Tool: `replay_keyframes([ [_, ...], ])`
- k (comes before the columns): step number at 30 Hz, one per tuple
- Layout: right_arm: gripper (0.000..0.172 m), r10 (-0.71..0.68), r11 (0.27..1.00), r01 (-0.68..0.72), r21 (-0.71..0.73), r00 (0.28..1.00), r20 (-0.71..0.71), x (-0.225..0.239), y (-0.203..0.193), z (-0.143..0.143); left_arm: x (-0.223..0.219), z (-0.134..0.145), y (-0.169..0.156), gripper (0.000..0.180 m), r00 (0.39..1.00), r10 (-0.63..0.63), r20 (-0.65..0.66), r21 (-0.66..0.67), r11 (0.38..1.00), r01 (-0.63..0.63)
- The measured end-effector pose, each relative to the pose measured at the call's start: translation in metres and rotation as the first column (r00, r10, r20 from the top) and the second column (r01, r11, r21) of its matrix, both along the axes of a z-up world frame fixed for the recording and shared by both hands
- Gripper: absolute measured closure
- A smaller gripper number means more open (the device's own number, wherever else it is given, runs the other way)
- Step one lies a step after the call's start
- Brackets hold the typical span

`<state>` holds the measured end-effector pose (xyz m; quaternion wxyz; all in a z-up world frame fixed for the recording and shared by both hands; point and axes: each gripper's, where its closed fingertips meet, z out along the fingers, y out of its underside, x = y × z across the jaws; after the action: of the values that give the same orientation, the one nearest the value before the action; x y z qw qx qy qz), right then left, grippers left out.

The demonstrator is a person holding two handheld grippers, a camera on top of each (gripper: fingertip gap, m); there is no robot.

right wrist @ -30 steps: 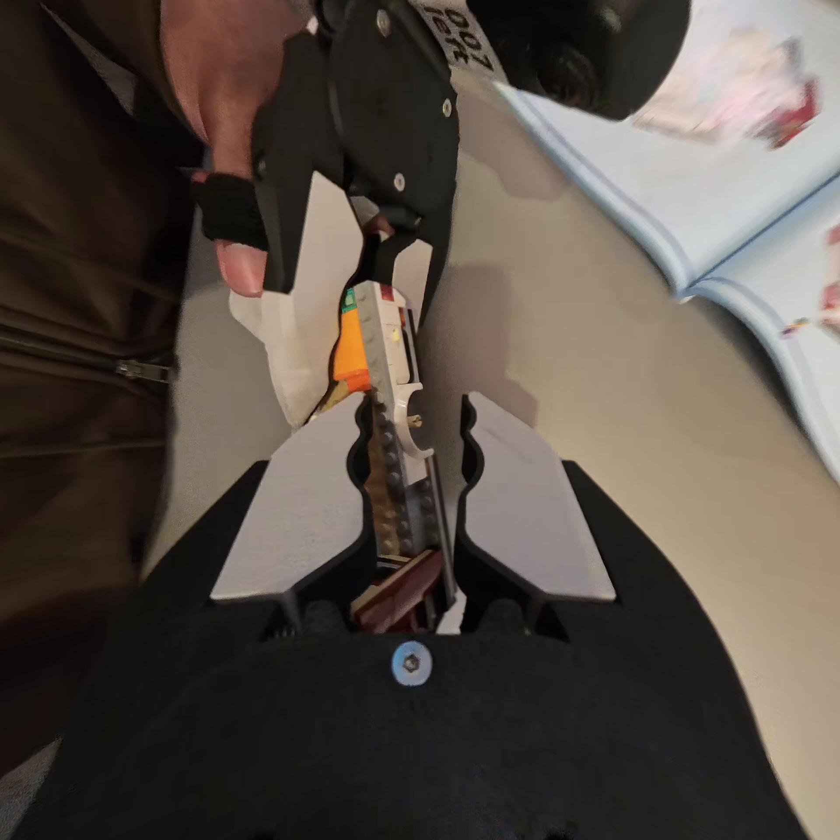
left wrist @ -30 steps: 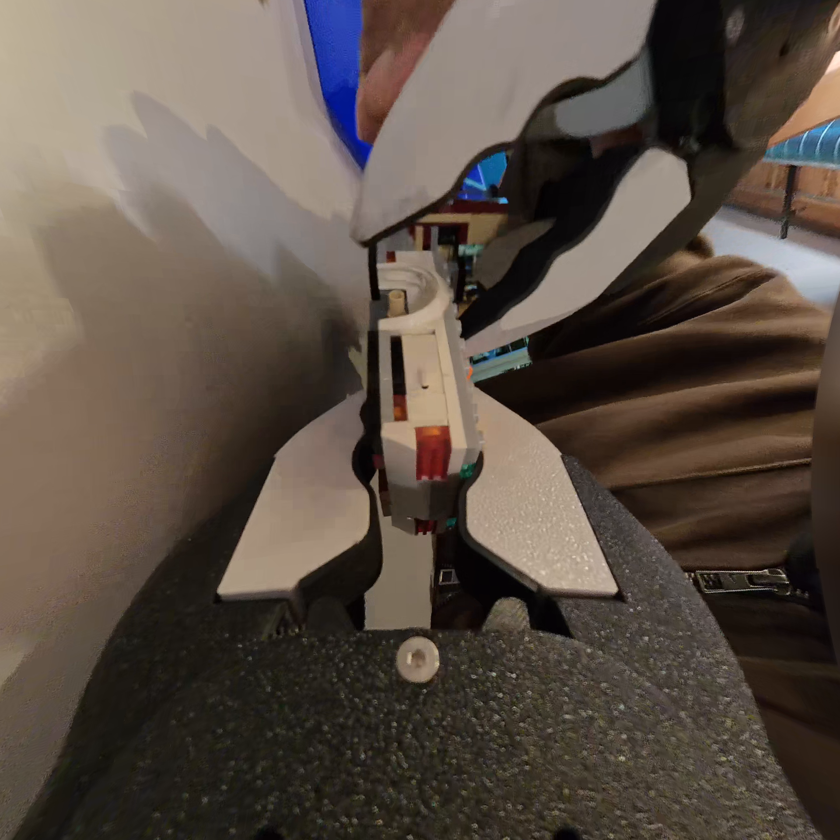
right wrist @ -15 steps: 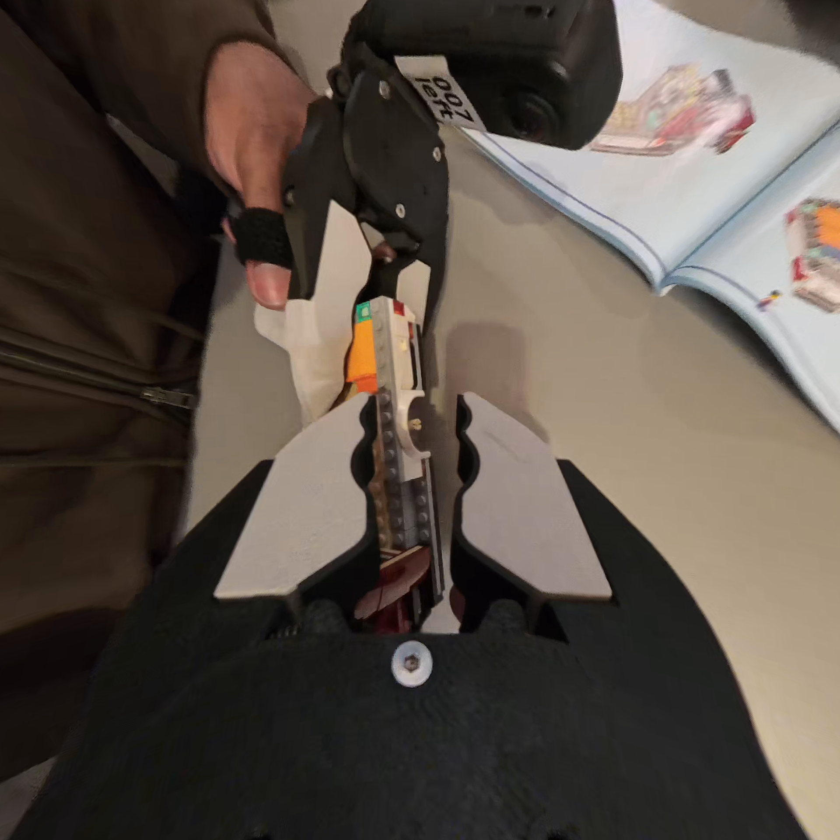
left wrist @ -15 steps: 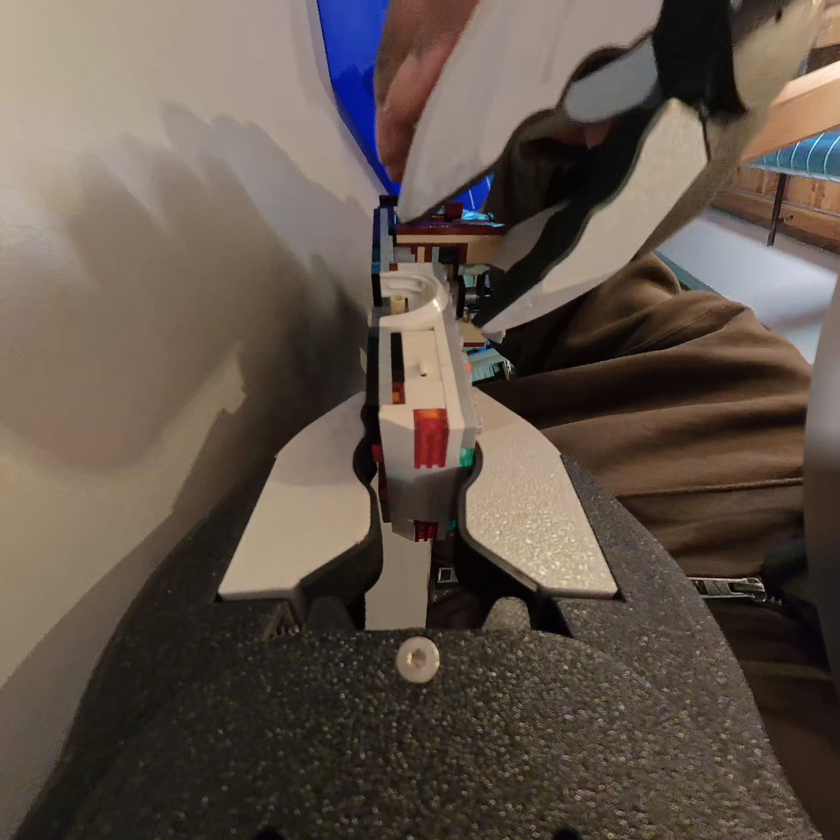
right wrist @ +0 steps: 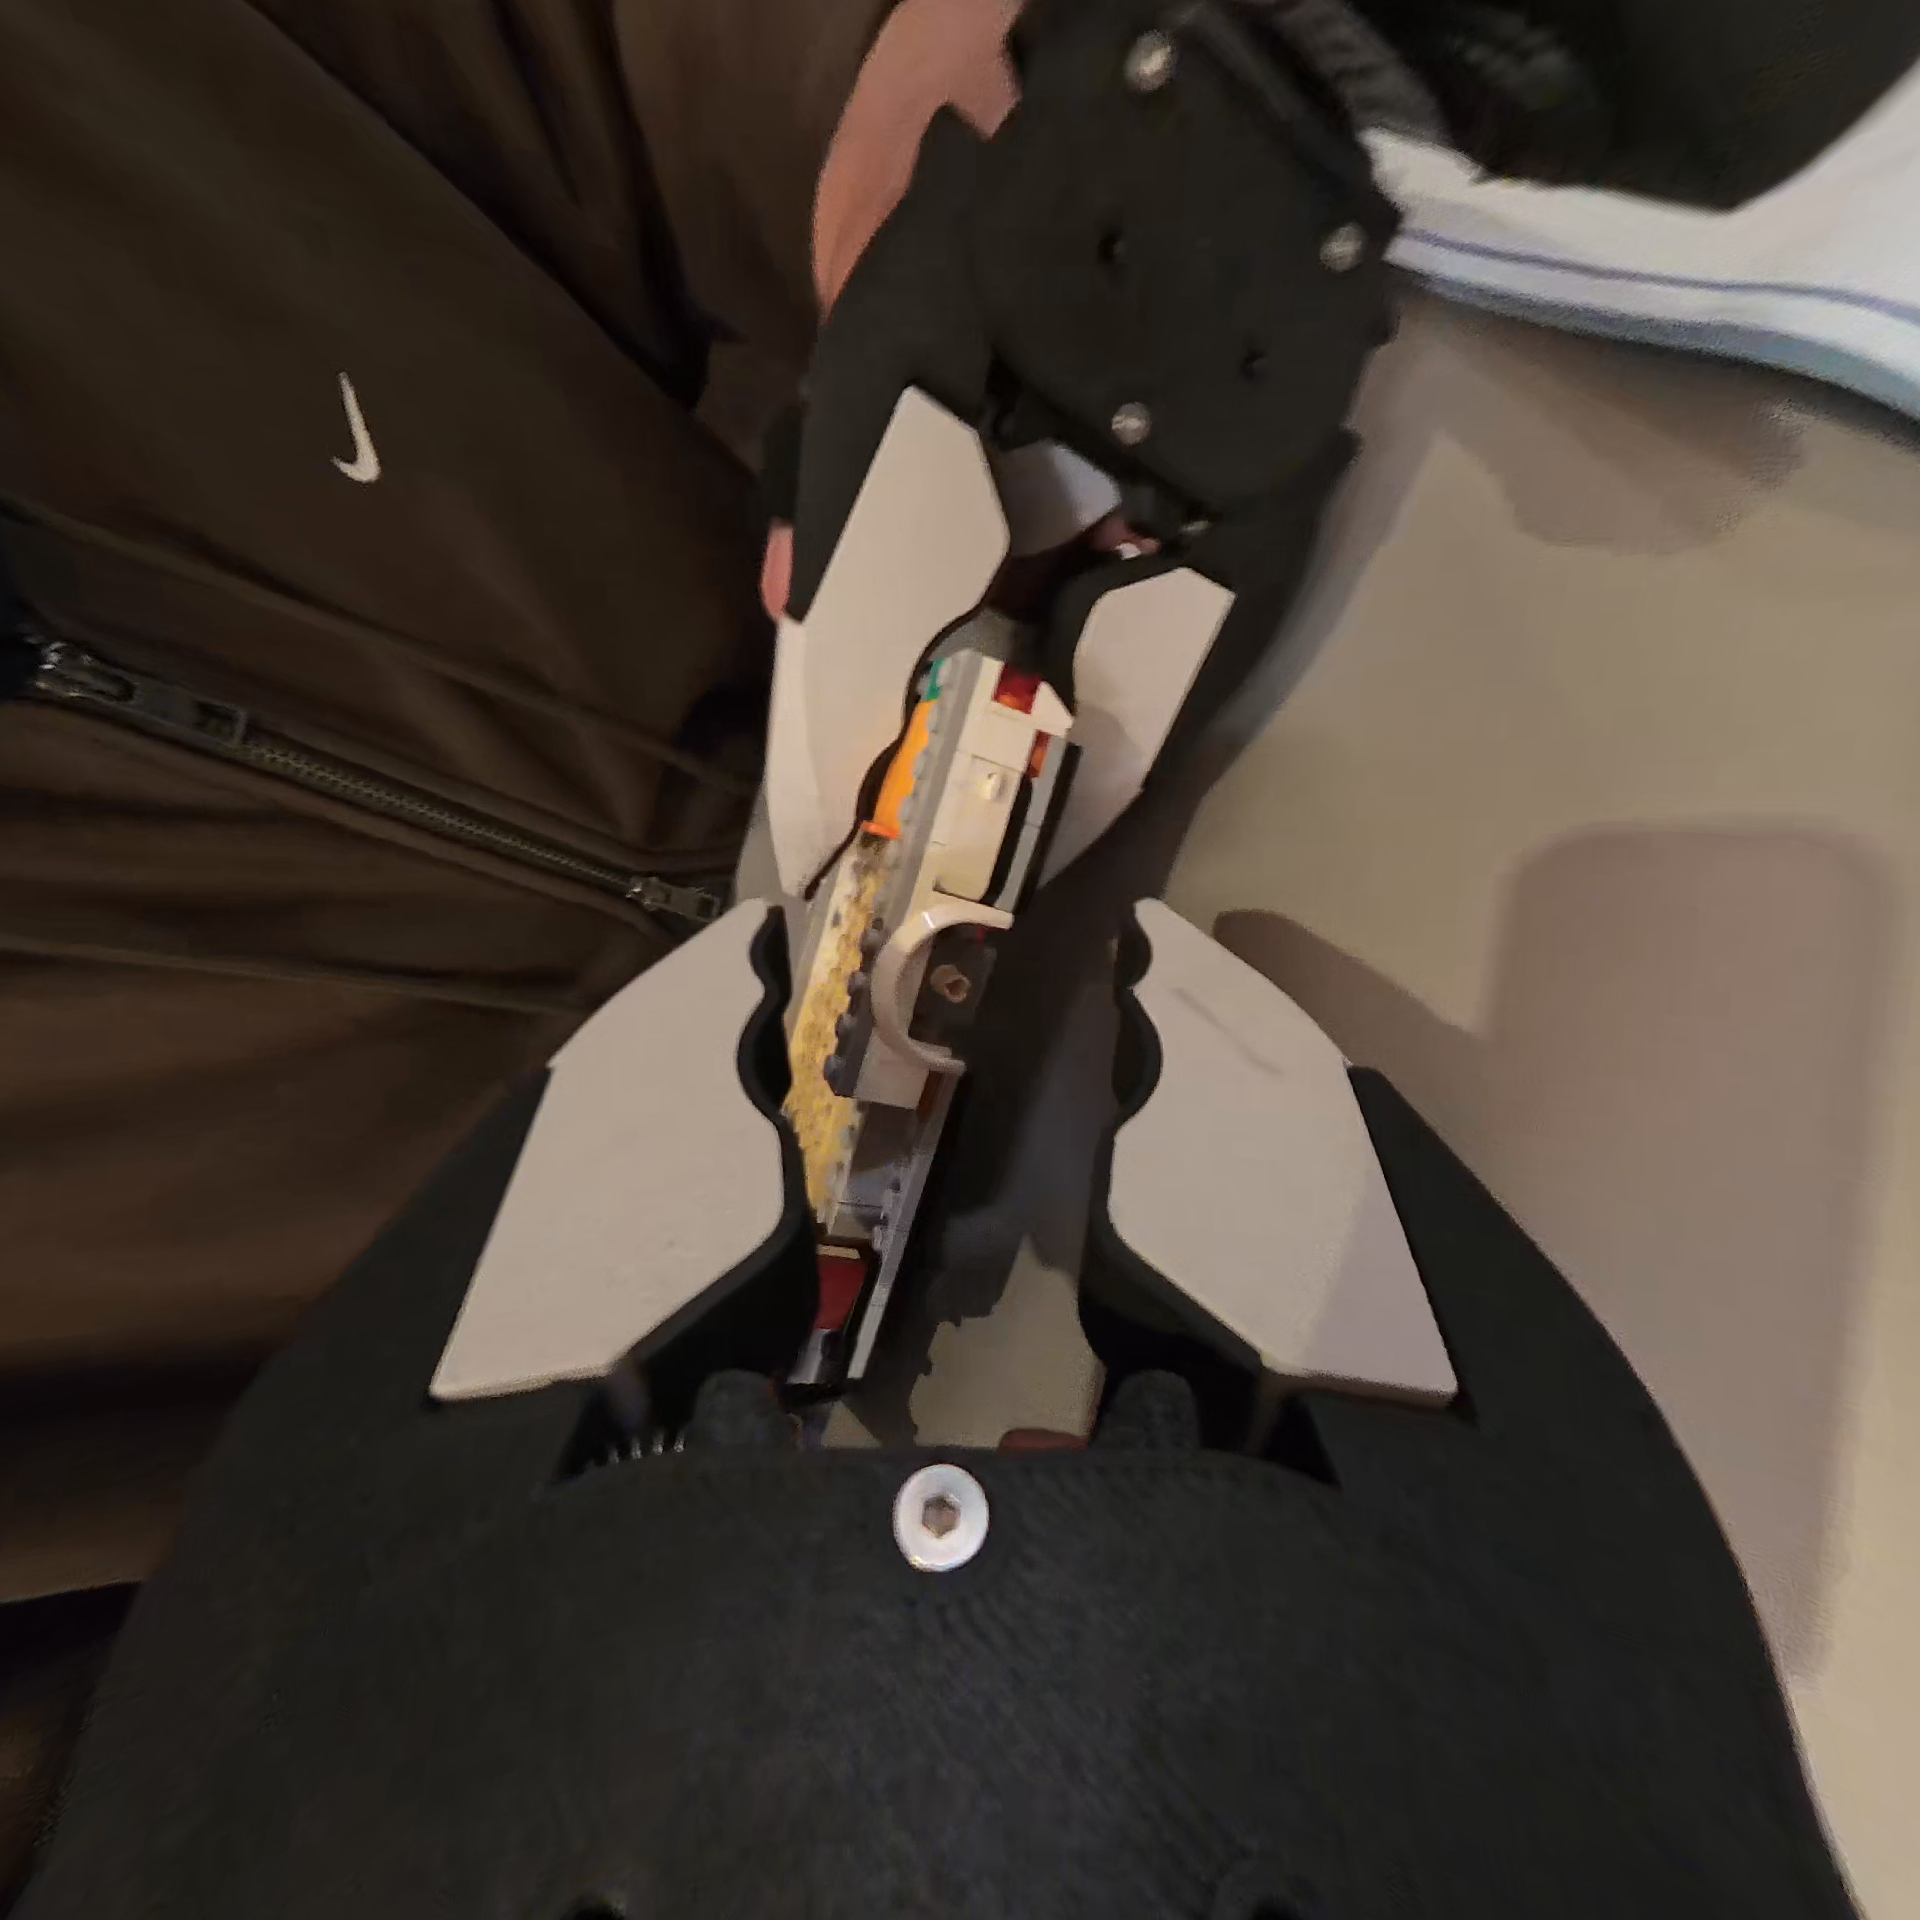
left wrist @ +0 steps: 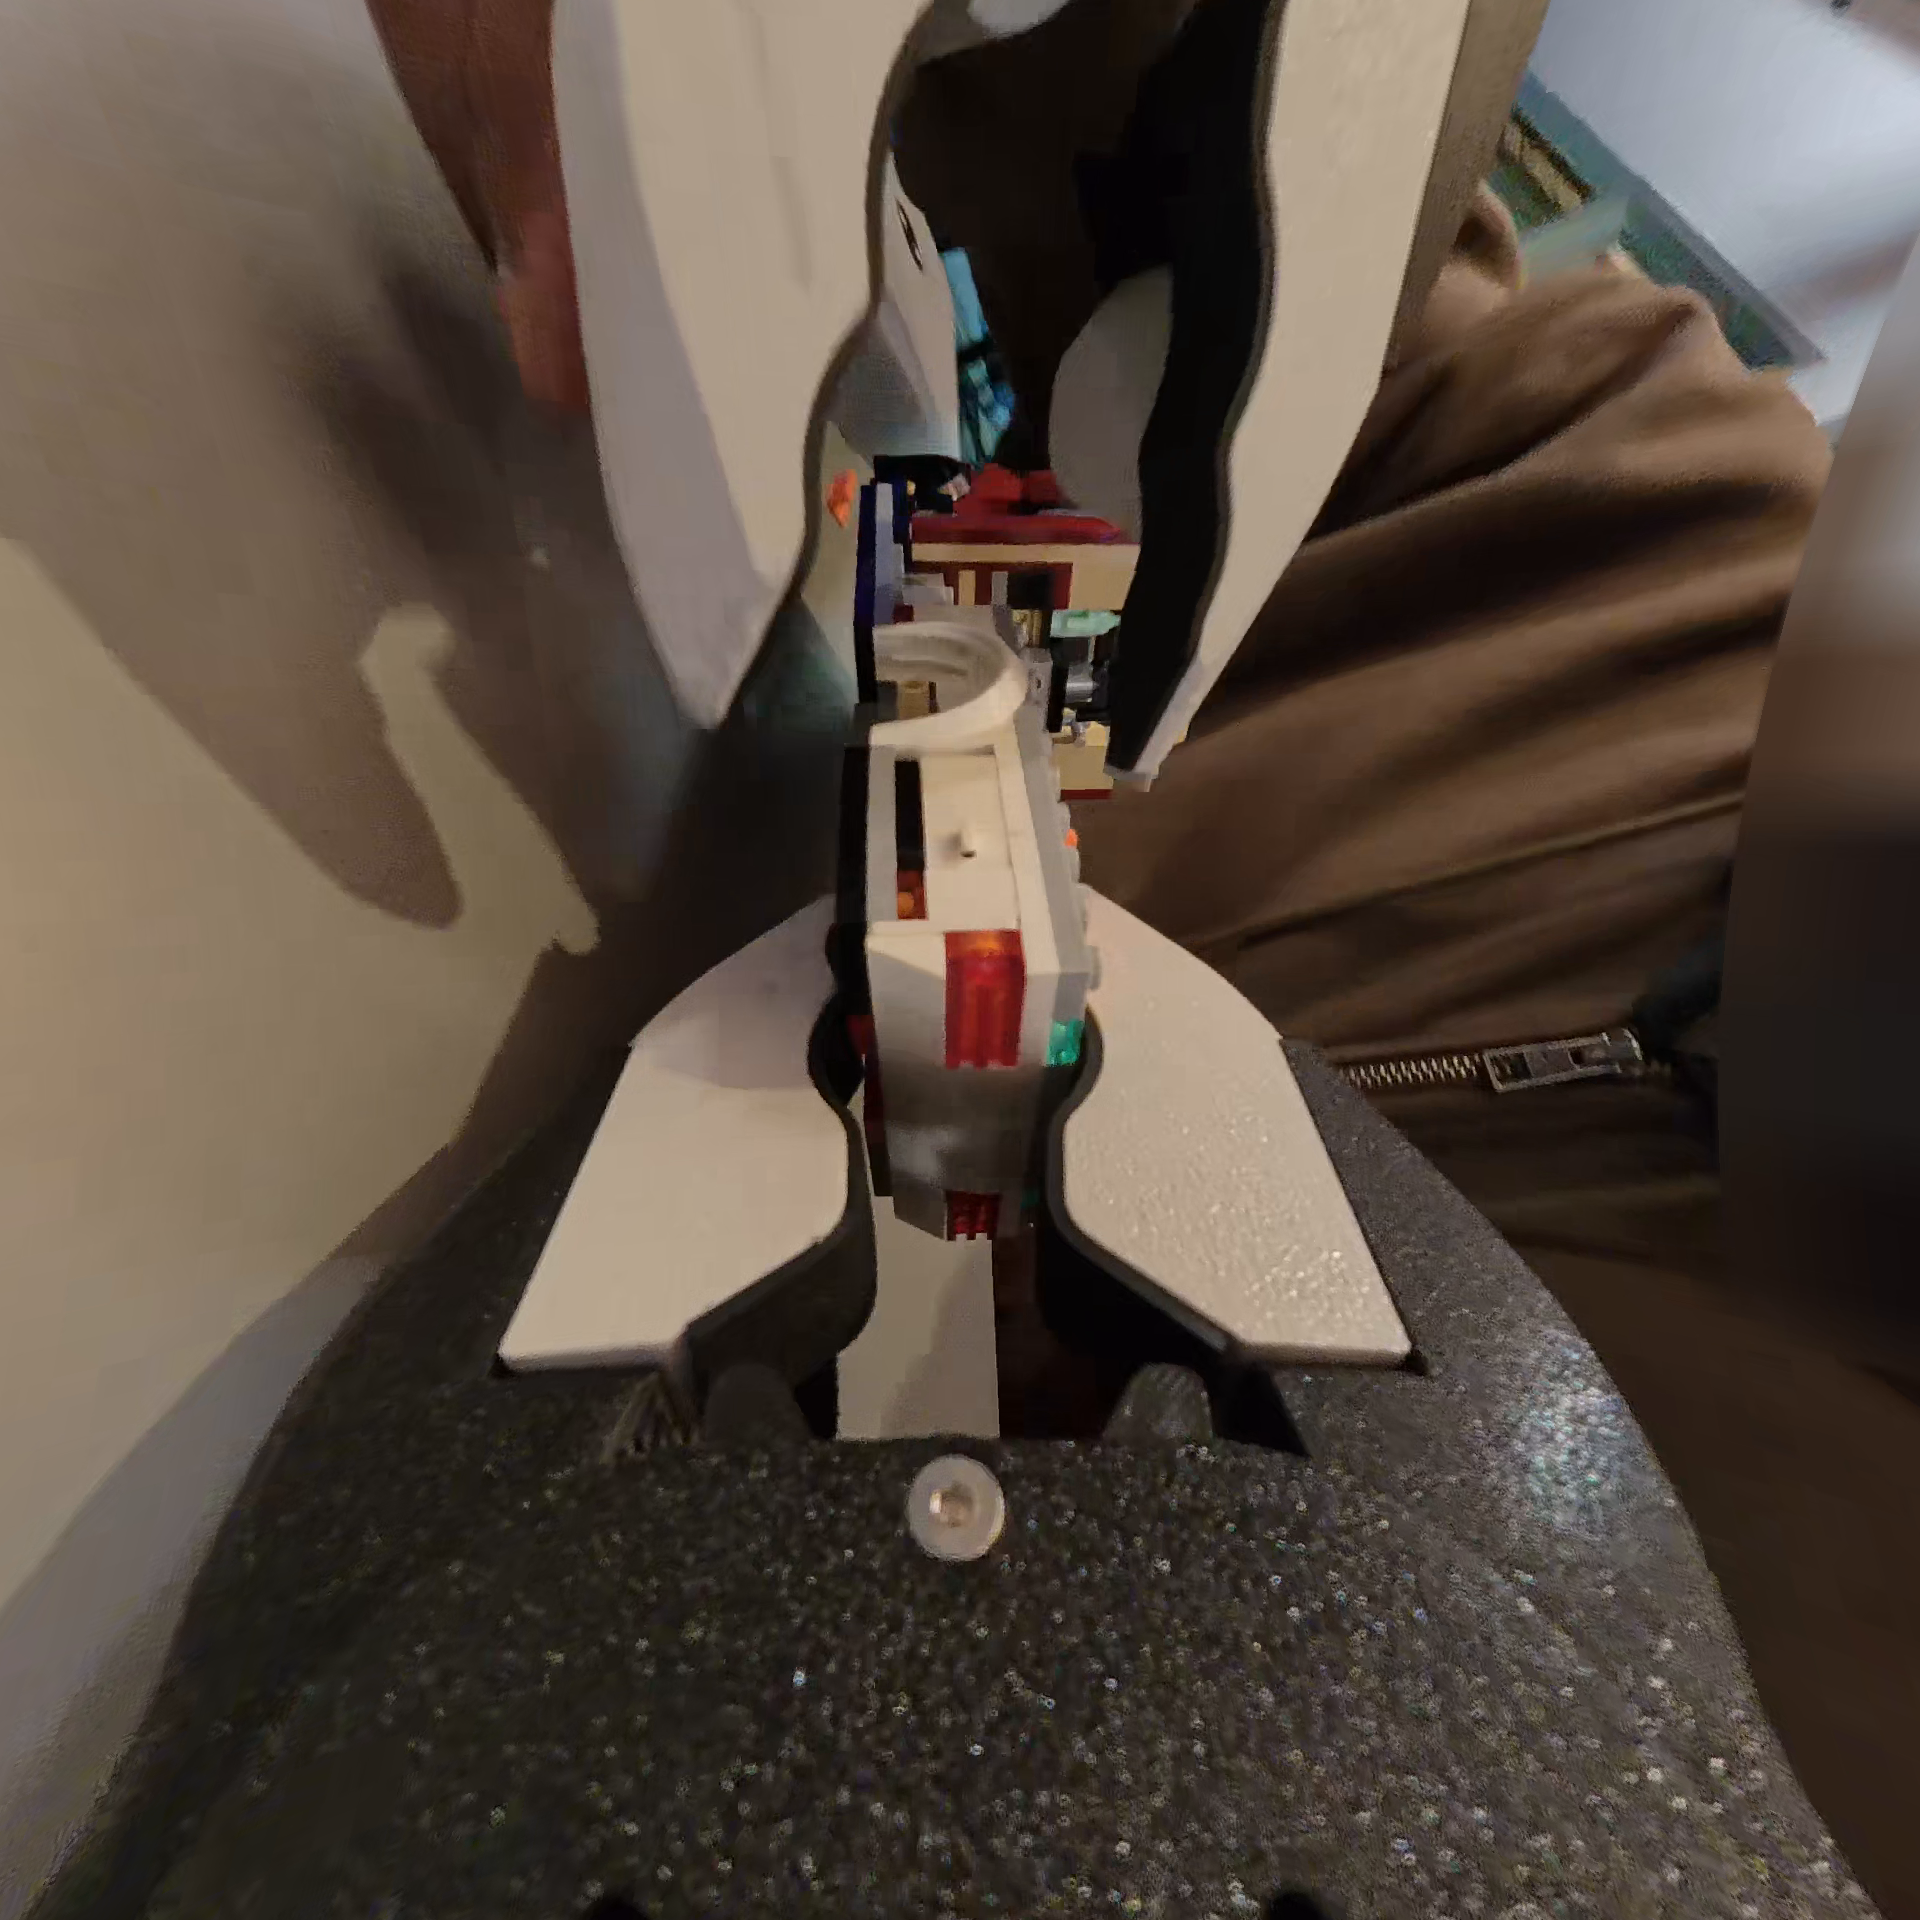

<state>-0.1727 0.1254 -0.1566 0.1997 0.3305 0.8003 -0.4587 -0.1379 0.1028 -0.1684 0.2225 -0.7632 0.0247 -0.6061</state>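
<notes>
Your left claw (left wrist: 961, 1049) clamps the white brick model (left wrist: 966, 883) at its rear, so keep that hold steady while your right claw (right wrist: 945, 997) stands apart around its far end.

The right gripper (right wrist: 945, 987) has its fingers (right wrist: 644, 1143) spread wide around a toy brick model (right wrist: 935, 883), a long white and grey piece with orange, red and green bits and a white arch. The left finger lies against the model's studded side; the right finger (right wrist: 1247, 1122) stands clear of it, with a gap between. At the far end the left gripper (right wrist: 997, 665) clamps the model between its pale fingers, with a hand (right wrist: 894, 156) behind it. A brown zipped jacket (right wrist: 312, 623) fills the left side. The beige counter (right wrist: 1558, 727) lies to the right, with an open booklet (right wrist: 1714, 281) at the top corner.
</notes>
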Motion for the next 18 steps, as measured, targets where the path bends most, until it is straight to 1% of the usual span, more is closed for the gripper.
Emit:
replay_keyframes([
  [3,0.112,0.017,1.000,-0.017,-0.020,0.999,0.030,0.017,-0.005,-0.007,0.001,0.001,0.002,0.147,0.995,-0.097,-0.034,0.010,0.995,0.097],
  [7,0.119,-0.032,0.998,0.036,-0.058,0.997,0.070,0.026,0.000,-0.016,0.003,0.000,0.008,0.147,0.976,-0.198,-0.086,0.011,0.980,0.200],
  [9,0.125,-0.055,0.994,0.062,-0.091,0.995,0.078,0.029,0.003,-0.018,0.003,-0.003,0.013,0.147,0.969,-0.227,-0.102,-0.003,0.974,0.228],
  [12,0.135,-0.082,0.987,0.091,-0.130,0.994,0.072,0.033,0.006,-0.016,0.005,-0.004,0.019,0.147,0.962,-0.260,-0.082,-0.026,0.966,0.259],
  [16,0.135,-0.104,0.980,0.116,-0.163,0.991,0.081,0.041,0.009,-0.016,0.011,-0.003,0.024,0.147,0.950,-0.303,-0.072,-0.037,0.953,0.301],
  [18,0.136,-0.130,0.972,0.146,-0.182,0.987,0.095,0.041,0.012,-0.016,0.011,-0.001,0.029,0.146,0.952,-0.301,-0.051,-0.031,0.954,0.299],
])
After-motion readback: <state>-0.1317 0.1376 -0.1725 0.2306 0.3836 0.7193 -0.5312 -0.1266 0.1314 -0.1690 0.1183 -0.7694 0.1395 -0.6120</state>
